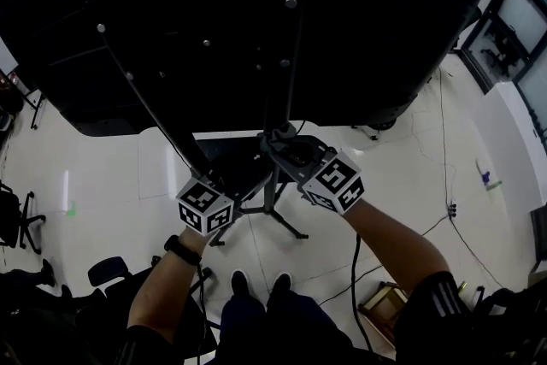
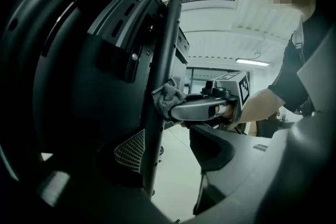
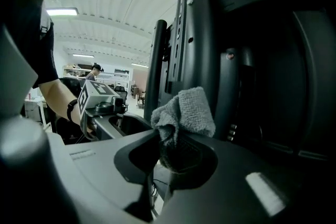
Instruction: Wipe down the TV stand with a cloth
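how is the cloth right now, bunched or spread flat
Bunched: the right gripper view shows the cloth as a crumpled wad pinched between the jaws of the right gripper, its folds puffing out above them.

Floor (image 1: 111,175): white glossy tile, with light glare in streaks. The TV stand (image 1: 272,214) rests on it on splayed black legs. The person's two shoes (image 1: 241,282) are planted near those legs. At the person's left a black office chair (image 1: 17,218) stands on the tile, with a second chair (image 1: 109,271) closer in. There is a small green mark (image 1: 71,209) on the tile near the first chair. At the right, thin cables (image 1: 444,141) trail across the tile. A wooden frame (image 1: 382,302) lies by the person's right side.
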Motion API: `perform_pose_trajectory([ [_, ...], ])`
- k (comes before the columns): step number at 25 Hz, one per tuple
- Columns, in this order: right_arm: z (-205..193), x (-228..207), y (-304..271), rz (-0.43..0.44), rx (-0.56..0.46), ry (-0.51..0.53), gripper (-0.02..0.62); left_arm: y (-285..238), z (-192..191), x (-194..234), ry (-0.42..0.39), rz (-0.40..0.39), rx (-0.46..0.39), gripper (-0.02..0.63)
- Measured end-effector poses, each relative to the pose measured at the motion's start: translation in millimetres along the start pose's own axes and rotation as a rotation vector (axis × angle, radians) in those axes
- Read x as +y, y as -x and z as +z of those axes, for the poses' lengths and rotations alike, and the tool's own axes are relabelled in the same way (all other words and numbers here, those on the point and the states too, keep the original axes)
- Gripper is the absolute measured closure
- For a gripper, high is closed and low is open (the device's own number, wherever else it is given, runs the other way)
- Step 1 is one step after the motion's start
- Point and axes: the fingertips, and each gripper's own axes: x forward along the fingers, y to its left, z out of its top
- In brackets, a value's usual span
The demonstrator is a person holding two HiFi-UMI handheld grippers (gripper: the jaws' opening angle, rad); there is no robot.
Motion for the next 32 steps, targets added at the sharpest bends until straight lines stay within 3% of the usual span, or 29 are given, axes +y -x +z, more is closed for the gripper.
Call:
perform_pose_trajectory([
  [17, -174, 22, -50, 0.053, 0.165, -0.118, 0.548, -23, -170, 38, 0.105, 0.023, 0.141, 0.314],
  [32, -337, 35, -102, 0.024, 0.303, -0.215, 0.548, -49, -315, 66, 0.186, 0.021, 0.270, 0.313],
])
